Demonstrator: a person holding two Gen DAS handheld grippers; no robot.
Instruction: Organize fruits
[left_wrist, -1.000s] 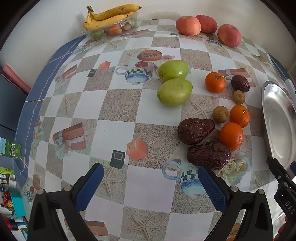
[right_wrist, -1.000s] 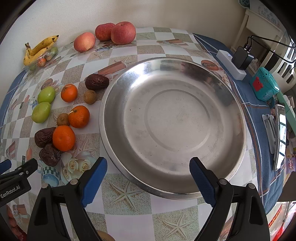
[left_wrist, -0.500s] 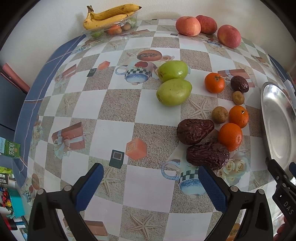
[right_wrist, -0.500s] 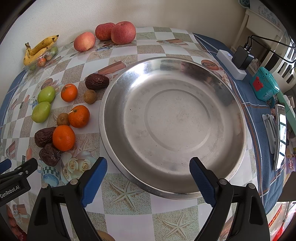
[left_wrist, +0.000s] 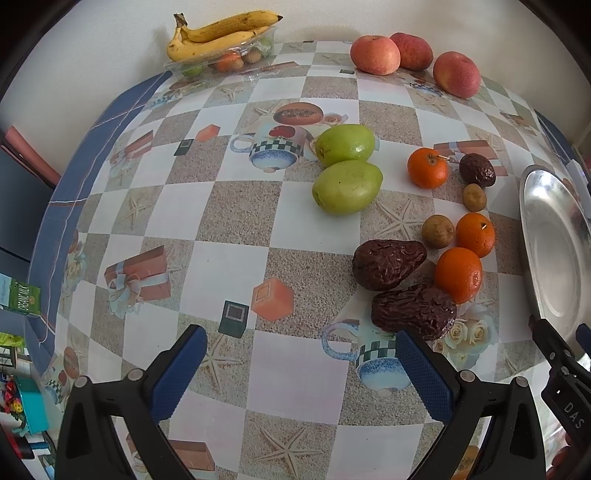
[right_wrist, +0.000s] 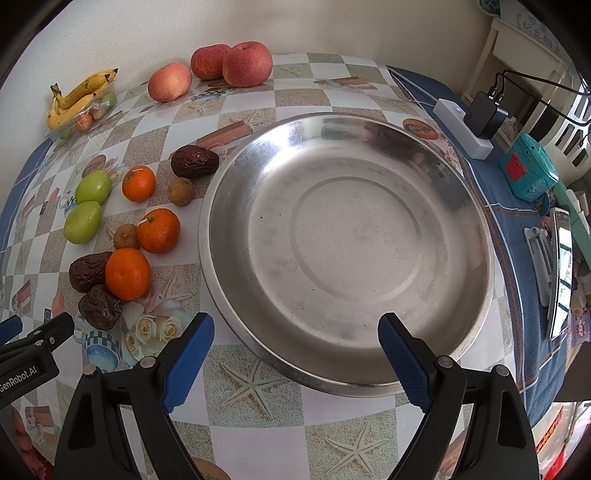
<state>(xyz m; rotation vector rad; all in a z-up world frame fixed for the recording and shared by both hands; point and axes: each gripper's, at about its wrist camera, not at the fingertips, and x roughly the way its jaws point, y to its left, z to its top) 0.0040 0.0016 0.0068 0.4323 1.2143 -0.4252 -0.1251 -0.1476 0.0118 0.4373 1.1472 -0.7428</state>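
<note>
Your fruit lies loose on the checked tablecloth (left_wrist: 236, 206), left of the steel pan (right_wrist: 347, 251). In the left wrist view, two green fruits (left_wrist: 347, 186) touch each other at 12 o'clock from your left gripper (left_wrist: 299, 363). At 1 to 2 o'clock sits a tight cluster: two wrinkled brown fruits (left_wrist: 388, 264), the nearer one just beyond your right-hand pad (left_wrist: 424, 373), with an orange (left_wrist: 458, 275) touching it. A second orange (left_wrist: 474, 234) and a small tan fruit (left_wrist: 437, 231) sit just behind. Farther back are a third orange (left_wrist: 427, 168), another tan fruit (left_wrist: 474, 195) and a third brown fruit (left_wrist: 476, 170).

Three apples (left_wrist: 375, 55) line the far edge at 1 o'clock. Bananas (left_wrist: 218, 35) rest on a clear tray (left_wrist: 243, 68) of small fruit at 11 o'clock, by the wall.

Your left gripper hangs wide, nothing between its pads. Your right gripper (right_wrist: 295, 354) is equally wide and bare, its pads over the pan's near rim. The oranges and tan fruits crowd right against the pan's left rim, at 10 o'clock from your right gripper.

At 2 o'clock beyond the pan: a white power strip (right_wrist: 461, 127) with a black adapter (right_wrist: 484, 116), then a teal box (right_wrist: 528, 171). A phone (right_wrist: 561, 273) lies at 3 o'clock, near the table edge
</note>
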